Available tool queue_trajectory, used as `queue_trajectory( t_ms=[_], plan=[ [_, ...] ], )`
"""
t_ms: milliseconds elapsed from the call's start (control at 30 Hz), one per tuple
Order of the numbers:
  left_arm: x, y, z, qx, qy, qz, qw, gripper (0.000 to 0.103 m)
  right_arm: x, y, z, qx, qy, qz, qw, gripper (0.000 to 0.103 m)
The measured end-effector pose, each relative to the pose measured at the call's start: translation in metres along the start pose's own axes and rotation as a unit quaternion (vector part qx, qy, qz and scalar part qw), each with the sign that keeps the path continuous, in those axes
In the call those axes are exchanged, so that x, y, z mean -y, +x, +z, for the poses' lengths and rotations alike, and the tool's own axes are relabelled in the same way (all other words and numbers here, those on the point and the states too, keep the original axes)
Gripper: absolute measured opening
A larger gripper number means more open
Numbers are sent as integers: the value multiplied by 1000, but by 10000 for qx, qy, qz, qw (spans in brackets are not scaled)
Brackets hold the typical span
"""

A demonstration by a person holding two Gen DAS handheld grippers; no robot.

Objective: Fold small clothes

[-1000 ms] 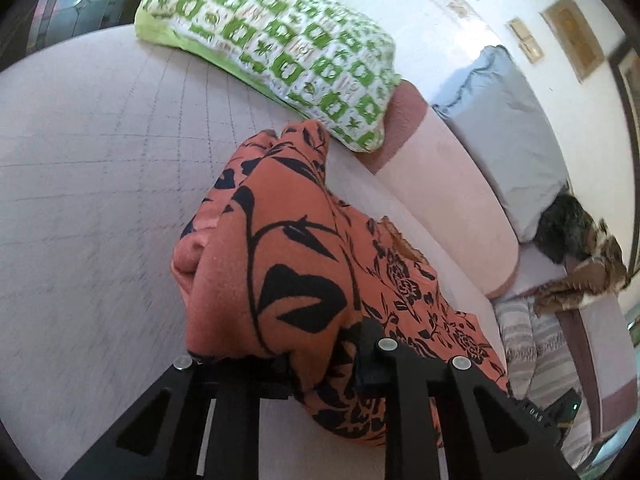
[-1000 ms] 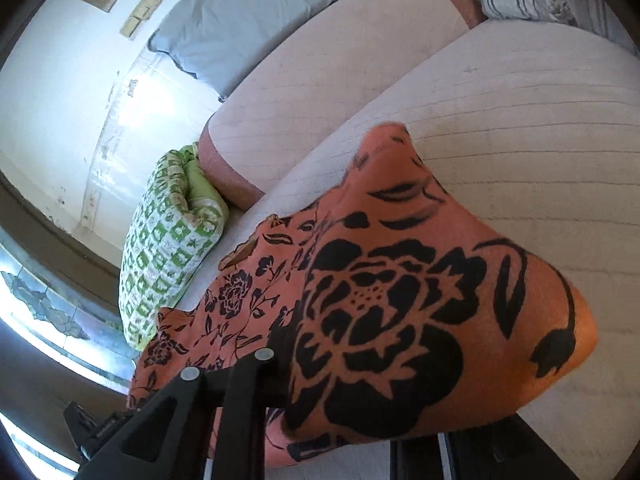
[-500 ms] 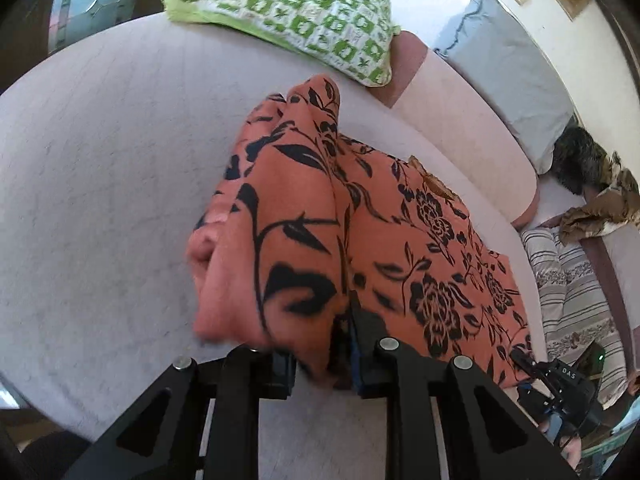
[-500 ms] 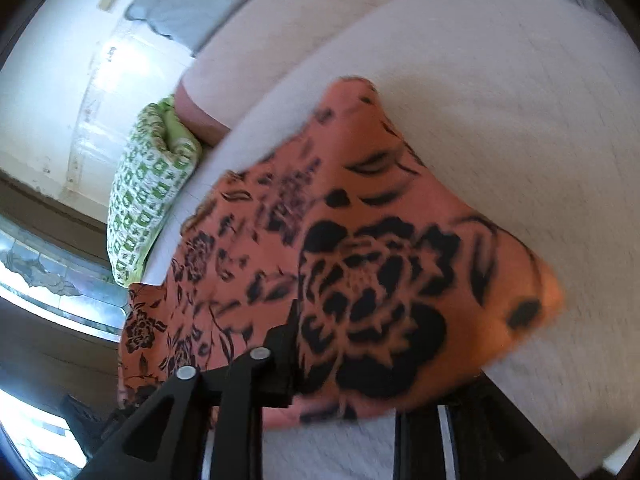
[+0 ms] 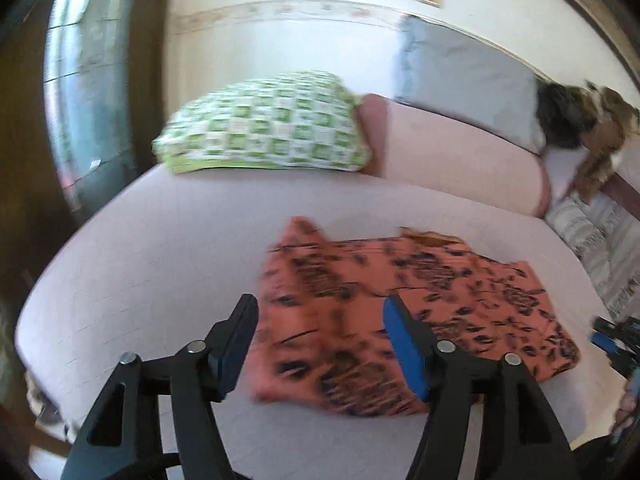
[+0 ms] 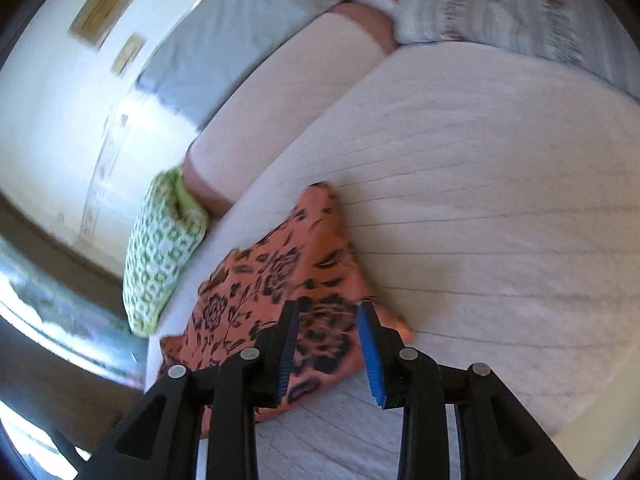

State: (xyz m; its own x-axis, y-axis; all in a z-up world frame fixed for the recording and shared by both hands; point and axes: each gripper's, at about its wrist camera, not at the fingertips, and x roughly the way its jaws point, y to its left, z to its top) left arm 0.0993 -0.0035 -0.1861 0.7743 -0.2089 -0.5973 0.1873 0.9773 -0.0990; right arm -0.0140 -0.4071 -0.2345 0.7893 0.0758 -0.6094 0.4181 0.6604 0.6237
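Observation:
An orange garment with black floral print [image 5: 400,304] lies folded flat on the pale bed surface [image 5: 160,248]. My left gripper [image 5: 320,320] is open and empty, raised just above the garment's near left edge. In the right wrist view the same garment [image 6: 280,280] lies below my right gripper [image 6: 330,320], which is open and empty over its near corner. The right gripper's blue pad also shows at the right edge of the left wrist view [image 5: 608,340]. Both views are blurred by motion.
A green-and-white checked pillow [image 5: 268,128] lies at the back left against a pink bolster [image 5: 452,156]. A grey pillow [image 5: 468,76] leans on the wall. Striped bedding [image 5: 592,236] and a brown heap [image 5: 576,116] lie at the right. The bed edge runs along the left.
Both grippers have let go of the orange garment and opened. They have pulled back and up, and the garment now lies folded flat on the bed.

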Motion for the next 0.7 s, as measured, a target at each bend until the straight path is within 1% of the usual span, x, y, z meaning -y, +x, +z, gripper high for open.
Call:
queue_trajectory(
  t_ms=[33, 100, 133, 167, 200, 233, 267, 300, 333, 400, 433, 500, 533, 600, 667, 700],
  plan=[
    [8, 13, 2, -139, 54, -51, 9999, 77, -9, 7, 0, -42, -107, 75, 9999, 34],
    [15, 36, 2, -419, -21, 50, 9991, 77, -20, 22, 1, -167, -257, 212, 9993, 34],
    [14, 51, -1, -588, -108, -8, 9982, 77, -23, 28, 0, -228, -293, 232, 9990, 34],
    [12, 64, -5, -745, -147, -12, 9971, 77, -26, 43, 0, -436, -330, 253, 9982, 34],
    [7, 87, -13, -1160, -177, 218, 9929, 77, -25, 58, -2, -723, -310, 203, 9967, 34],
    [3, 102, -23, -1516, -185, 416, 9874, 77, -19, 73, -7, -1042, -218, -21, 9943, 34],
    [0, 110, -28, -1699, -212, 415, 9844, 76, -14, 86, -8, -1241, -115, -283, 9918, 32],
    [0, 111, -30, -1688, -219, 357, 9848, 76, -11, 90, -8, -1317, -62, -307, 9908, 32],
    [2, 106, -25, -1584, -188, 362, 9865, 76, -11, 89, -5, -1296, -29, -248, 9912, 32],
    [8, 99, -12, -1425, -129, 314, 9892, 76, -15, 81, 5, -1090, -86, -96, 9940, 32],
    [10, 98, -4, -1331, -86, 280, 9907, 76, -17, 76, 12, -882, -107, -49, 9960, 32],
    [13, 106, 17, -1241, -28, 268, 9919, 77, -19, 75, 22, -716, -26, 78, 9974, 32],
    [12, 113, 24, -1277, -61, 280, 9914, 77, -22, 78, 28, -659, 16, 168, 9977, 32],
    [2, 134, 41, -1431, -329, 350, 9885, 77, -26, 86, 38, -606, 14, 127, 9981, 32],
    [-8, 154, 52, -1525, -506, 560, 9854, 77, -29, 99, 48, -609, 50, 113, 9981, 32],
    [-10, 169, 57, -1624, -515, 752, 9825, 77, -31, 107, 54, -627, 97, 116, 9979, 32]
  ],
)
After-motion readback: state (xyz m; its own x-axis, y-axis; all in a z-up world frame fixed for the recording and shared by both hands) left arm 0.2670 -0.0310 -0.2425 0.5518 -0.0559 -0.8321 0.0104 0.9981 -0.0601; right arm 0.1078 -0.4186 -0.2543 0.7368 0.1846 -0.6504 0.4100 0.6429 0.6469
